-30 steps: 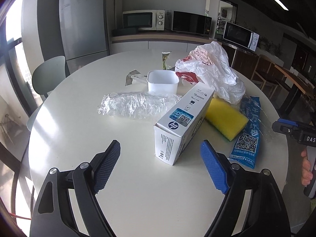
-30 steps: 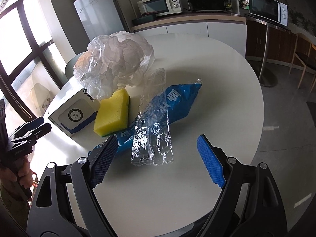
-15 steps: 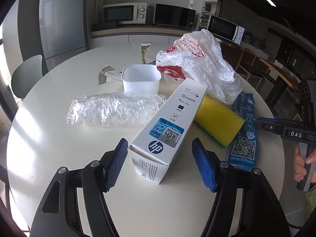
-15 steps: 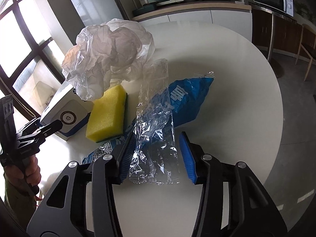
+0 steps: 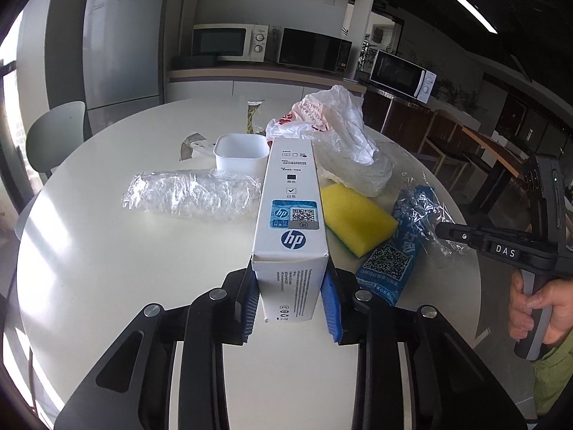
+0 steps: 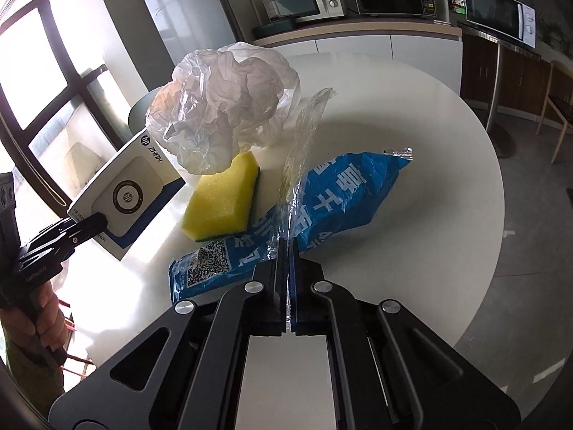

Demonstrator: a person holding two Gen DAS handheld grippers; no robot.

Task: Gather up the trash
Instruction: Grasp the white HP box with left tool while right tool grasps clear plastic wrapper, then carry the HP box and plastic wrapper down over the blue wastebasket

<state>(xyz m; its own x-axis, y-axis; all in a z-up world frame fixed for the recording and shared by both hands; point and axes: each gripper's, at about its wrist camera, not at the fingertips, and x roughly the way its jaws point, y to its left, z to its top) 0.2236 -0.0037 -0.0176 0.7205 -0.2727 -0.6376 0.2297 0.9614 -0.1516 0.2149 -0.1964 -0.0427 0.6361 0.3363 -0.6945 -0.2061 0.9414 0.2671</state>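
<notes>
A white and blue HP box lies on the round white table. Its near end is between the blue pads of my left gripper, whose jaws are closing and press on both sides. In the right wrist view the box looks tilted in that gripper. My right gripper is shut on a clear plastic wrapper, which stands up over a blue printed bag. A yellow sponge lies between box and bag.
A crumpled white plastic bag sits behind the sponge. Left of the box lie a clear plastic roll and a white tub. A grey chair stands at the table's far left. A hand holds the right gripper's handle.
Both grippers moved in and their jaws came together: the left around the HP box's near end, the right onto the clear wrapper, which now stands upright. The box now lines up with the left gripper.
</notes>
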